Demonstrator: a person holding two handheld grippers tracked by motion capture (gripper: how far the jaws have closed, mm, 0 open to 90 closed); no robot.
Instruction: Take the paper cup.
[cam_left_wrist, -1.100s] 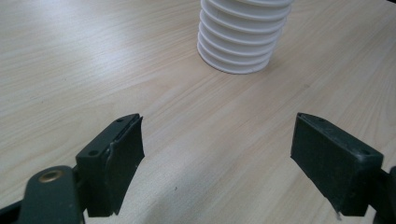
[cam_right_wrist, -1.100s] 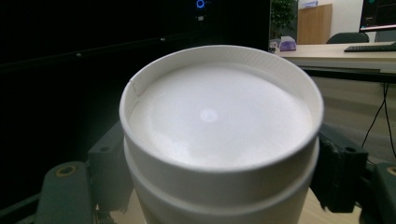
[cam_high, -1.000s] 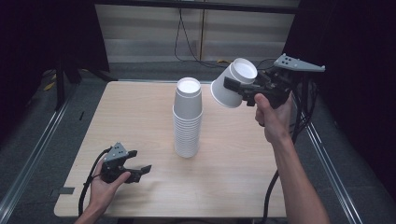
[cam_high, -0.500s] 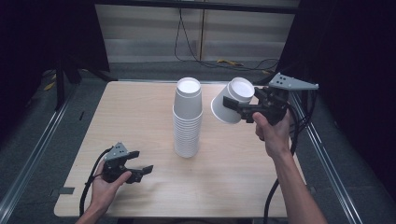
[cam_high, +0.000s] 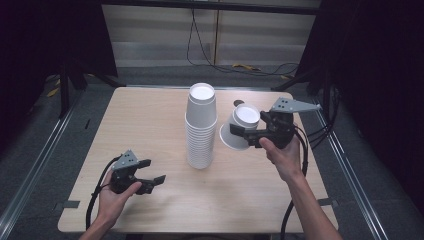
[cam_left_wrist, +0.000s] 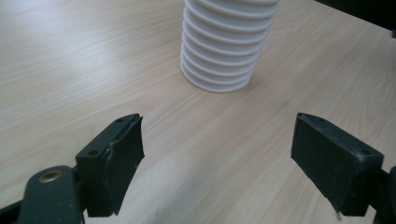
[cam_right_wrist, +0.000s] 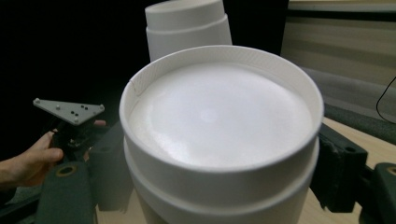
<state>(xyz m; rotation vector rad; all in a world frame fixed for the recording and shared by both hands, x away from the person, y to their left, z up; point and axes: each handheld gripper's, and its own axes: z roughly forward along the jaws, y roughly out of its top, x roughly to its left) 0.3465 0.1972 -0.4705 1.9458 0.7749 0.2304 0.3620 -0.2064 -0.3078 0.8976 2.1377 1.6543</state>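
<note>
1. The right gripper (cam_high: 239, 134) was held above the right half of the table (cam_high: 150, 110), its jaws pressed against the two sides of a white paper cup (cam_high: 240, 126) and pinching it.
2. That cup was upside down and tilted, its closed base turned up and toward the person, its open mouth low and close to the tabletop; from the high view I could not tell whether the rim touched the wood.
3. In the right gripper view the cup (cam_right_wrist: 219, 135) took up most of the frame, and it seemed to be two cups nested one in the other, though the seam was too close to the lens to be sure.
4. A tall stack of white cups (cam_high: 201, 127) stood upright, mouths down, near the middle of the table, just to the left of the held cup and apart from it.
5. The left gripper (cam_high: 152, 180) rested low over the near left part of the table in the person's left hand (cam_high: 114, 195), well apart from the stack.
6. Its jaws stood spread wide with nothing between them, and in the left gripper view the ribbed foot of the stack (cam_left_wrist: 224, 46) sat on the wood ahead of them.
7. The right hand (cam_high: 282, 157) gripped its tool from below, the cable hanging down beside the forearm.
</note>
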